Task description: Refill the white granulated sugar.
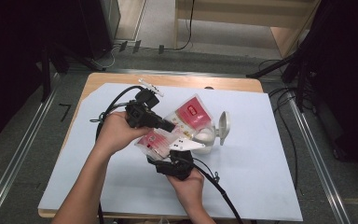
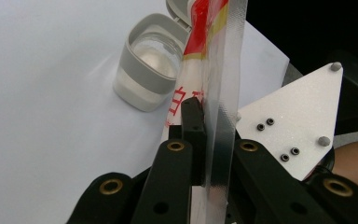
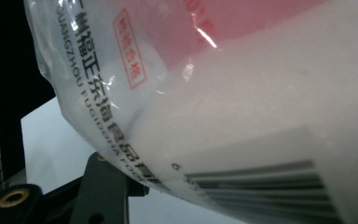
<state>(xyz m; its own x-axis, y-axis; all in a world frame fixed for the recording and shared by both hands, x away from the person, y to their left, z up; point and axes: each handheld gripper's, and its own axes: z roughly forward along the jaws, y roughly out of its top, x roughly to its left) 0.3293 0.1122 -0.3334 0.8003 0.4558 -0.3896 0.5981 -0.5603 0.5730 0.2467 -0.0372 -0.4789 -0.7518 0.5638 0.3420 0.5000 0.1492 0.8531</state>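
A clear plastic bag [image 1: 192, 113] with a red label and white powder inside is held up over the middle of the table. My left gripper [image 1: 169, 126] comes in from the left and is shut on the bag's flat sealed edge [image 2: 223, 93]. My right gripper [image 1: 168, 152] reaches up from below and is shut on the bag's lower part; one black finger [image 3: 103, 186] presses against the bulging bag [image 3: 242, 93]. A grey container [image 1: 206, 138] with white powder in it stands just right of the bag, its lid [image 1: 224, 126] flipped open. The container [image 2: 150, 70] sits past the left jaws.
A white sheet [image 1: 261, 177] covers the wooden table [image 1: 177, 81]. Black cables [image 1: 223, 191] trail from both grippers across the sheet. The right gripper's grey three-cornered plate [image 2: 293, 121] is close beside the left jaws. Metal rails and dark stands flank the table.
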